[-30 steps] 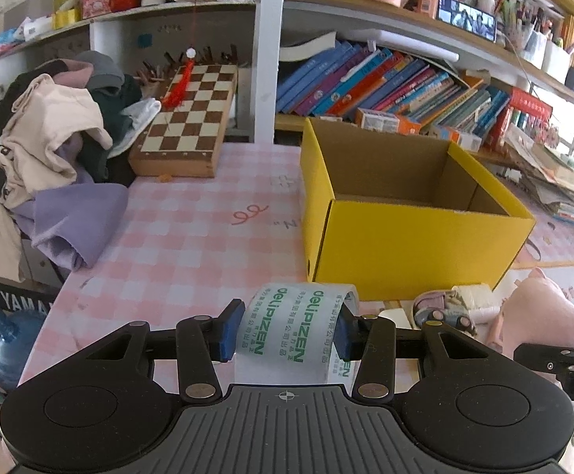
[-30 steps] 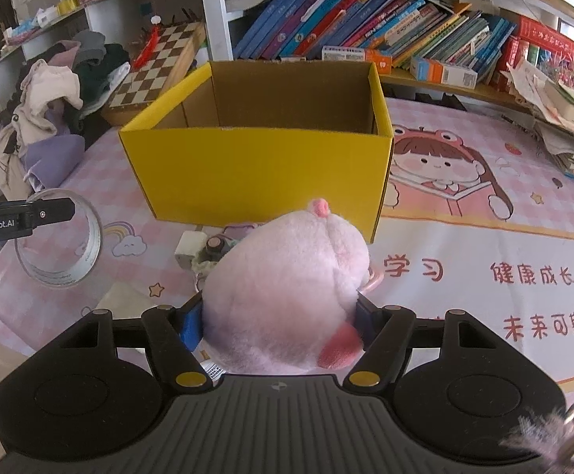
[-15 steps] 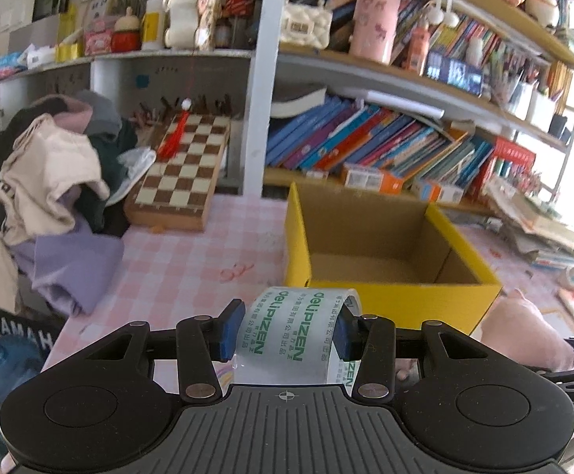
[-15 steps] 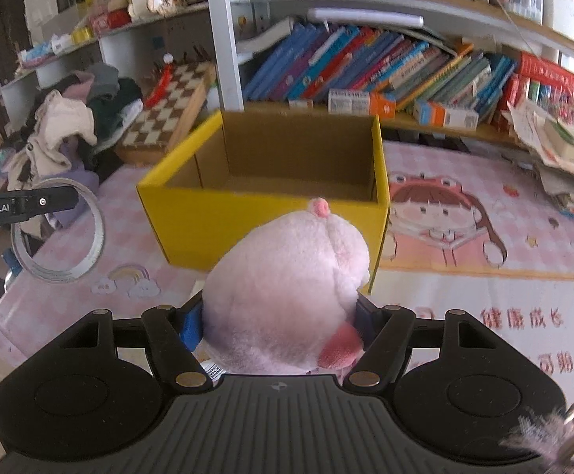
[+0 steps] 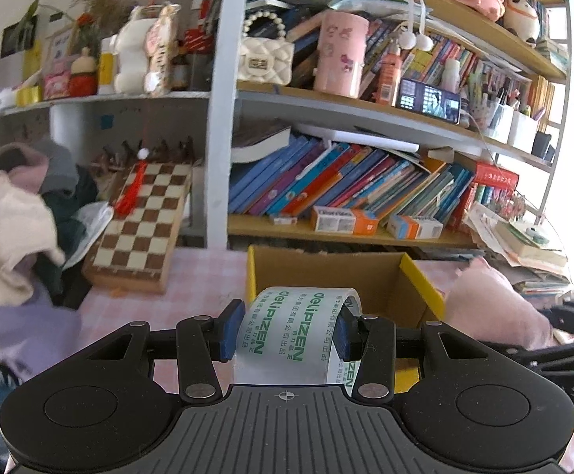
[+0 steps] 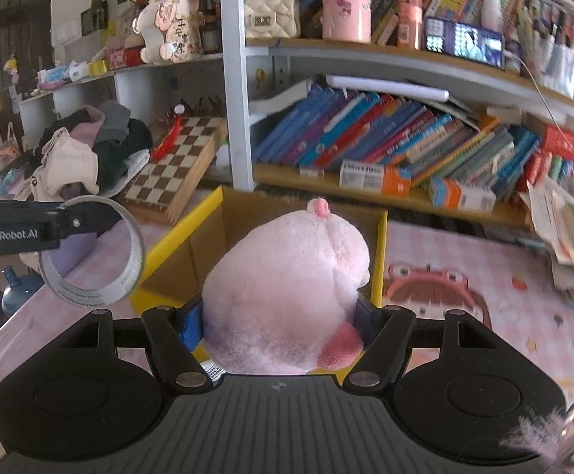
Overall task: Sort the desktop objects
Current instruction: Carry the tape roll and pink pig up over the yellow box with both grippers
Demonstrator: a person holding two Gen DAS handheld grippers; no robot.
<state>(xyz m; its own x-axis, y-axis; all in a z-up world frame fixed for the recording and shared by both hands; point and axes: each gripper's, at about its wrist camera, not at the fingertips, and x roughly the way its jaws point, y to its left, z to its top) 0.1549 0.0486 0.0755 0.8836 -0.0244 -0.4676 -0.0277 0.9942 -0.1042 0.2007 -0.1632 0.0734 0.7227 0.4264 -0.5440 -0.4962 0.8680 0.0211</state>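
Observation:
My left gripper (image 5: 289, 333) is shut on a roll of clear tape (image 5: 293, 335) with green print, held in the air just in front of the open yellow cardboard box (image 5: 421, 284). The tape roll also shows in the right wrist view (image 6: 93, 251), left of the box (image 6: 176, 249). My right gripper (image 6: 279, 324) is shut on a pink plush toy (image 6: 287, 292), held above the near edge of the box. The plush also shows in the left wrist view (image 5: 492, 308), right of the box.
A chessboard (image 5: 141, 229) leans at the back left beside a pile of clothes (image 5: 14, 229). Shelves of books (image 5: 346, 185) stand behind the box. Stacked papers (image 6: 571, 237) lie at the right on a pink cartoon mat (image 6: 464, 296).
Both grippers have risen from the table with their loads and moved toward the box. The tape and the plush now hang at the box's rim level.

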